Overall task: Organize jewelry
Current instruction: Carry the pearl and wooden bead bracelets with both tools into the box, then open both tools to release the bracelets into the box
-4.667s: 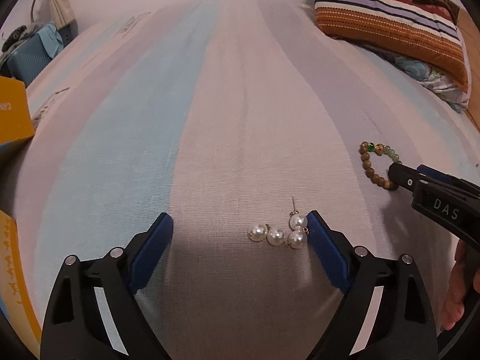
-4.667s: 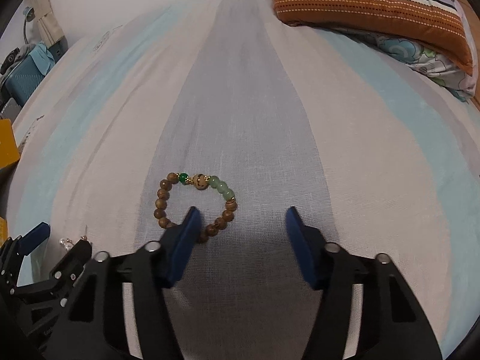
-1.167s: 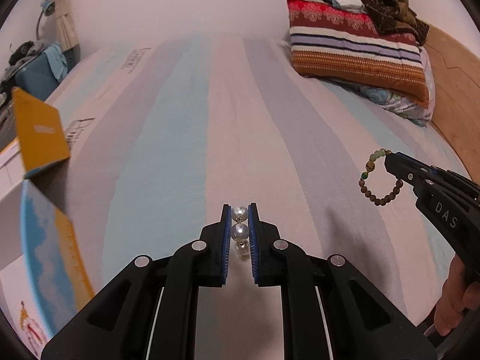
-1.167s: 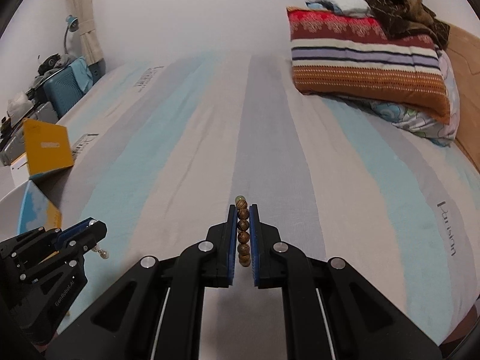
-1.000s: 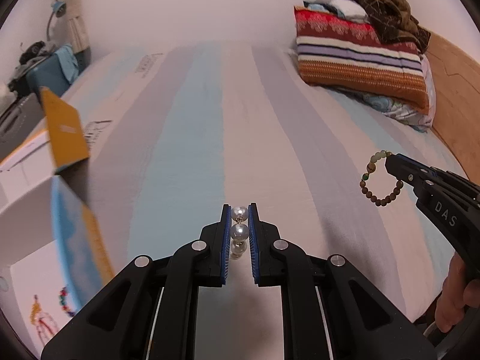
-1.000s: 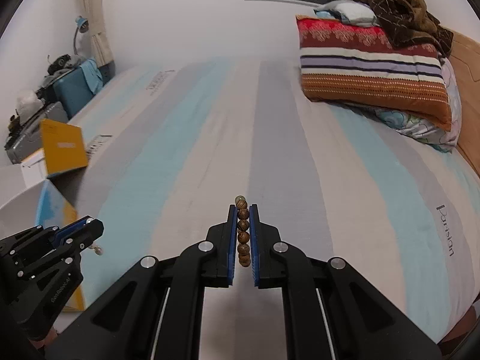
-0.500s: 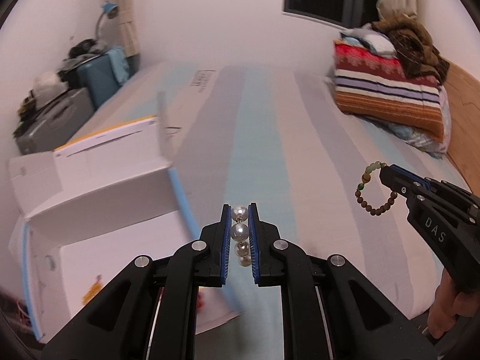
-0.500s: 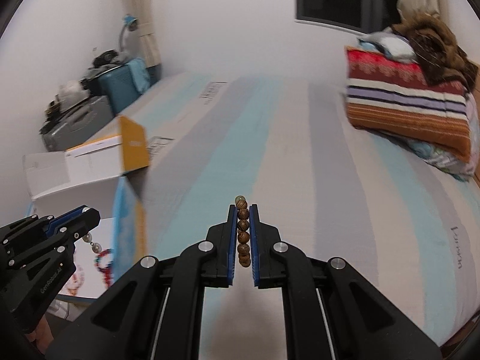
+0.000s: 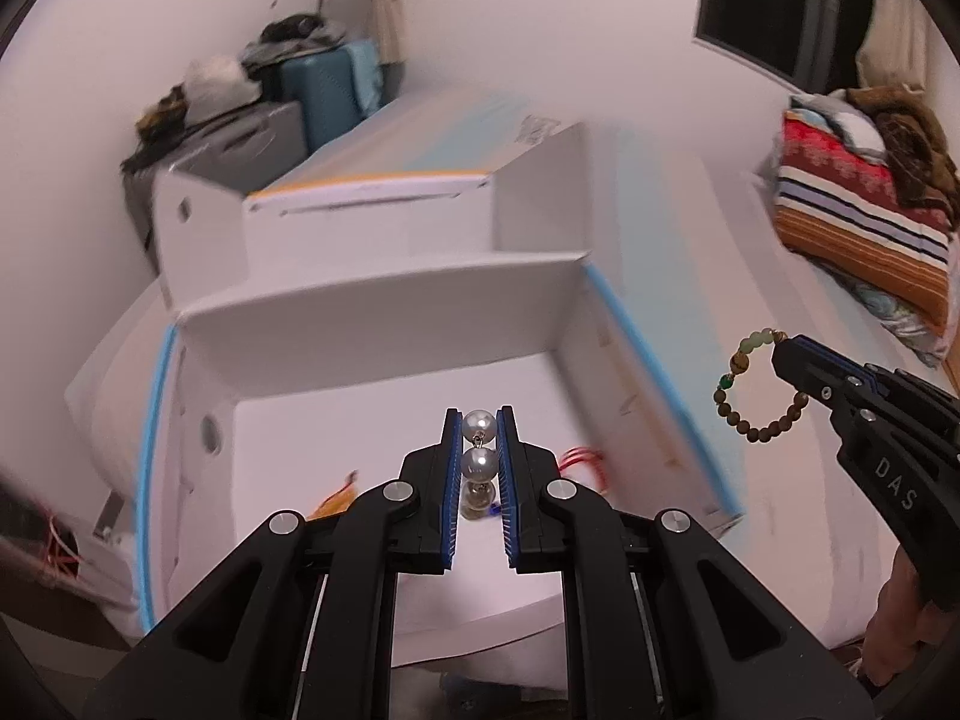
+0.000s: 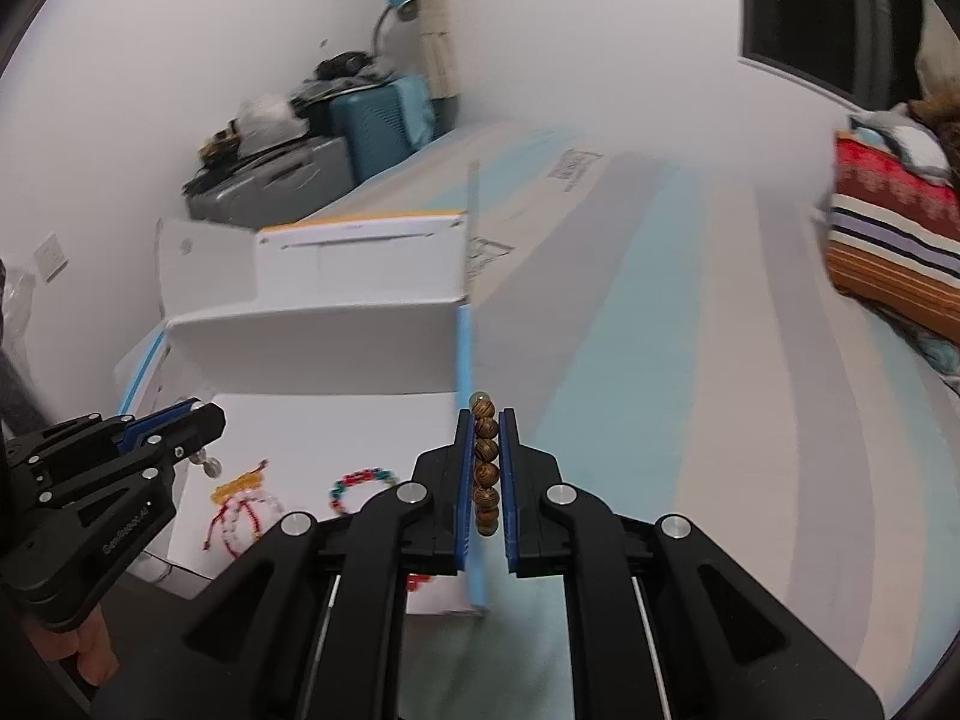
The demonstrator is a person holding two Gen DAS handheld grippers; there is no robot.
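My left gripper (image 9: 479, 429) is shut on the pearl earrings (image 9: 478, 462) and holds them above the open white box (image 9: 384, 324). In the right wrist view it shows at the left (image 10: 207, 423) with a pearl (image 10: 211, 467) hanging below its tip. My right gripper (image 10: 485, 420) is shut on the wooden bead bracelet (image 10: 486, 474), over the box's blue right edge (image 10: 465, 420). In the left wrist view the bracelet (image 9: 757, 387) hangs as a loop from the right gripper (image 9: 786, 354), beside the box's right wall.
Inside the box lie a red and green bead bracelet (image 10: 360, 483), a red and white string piece (image 10: 237, 510) and red loops (image 9: 582, 462). The striped bed (image 10: 690, 330) lies to the right with a striped pillow (image 9: 864, 240). Suitcases (image 10: 336, 144) stand by the wall.
Both grippers took the jewelry off the bed, lifted it and swung left. The box now lies under the left gripper and at the right gripper's left.
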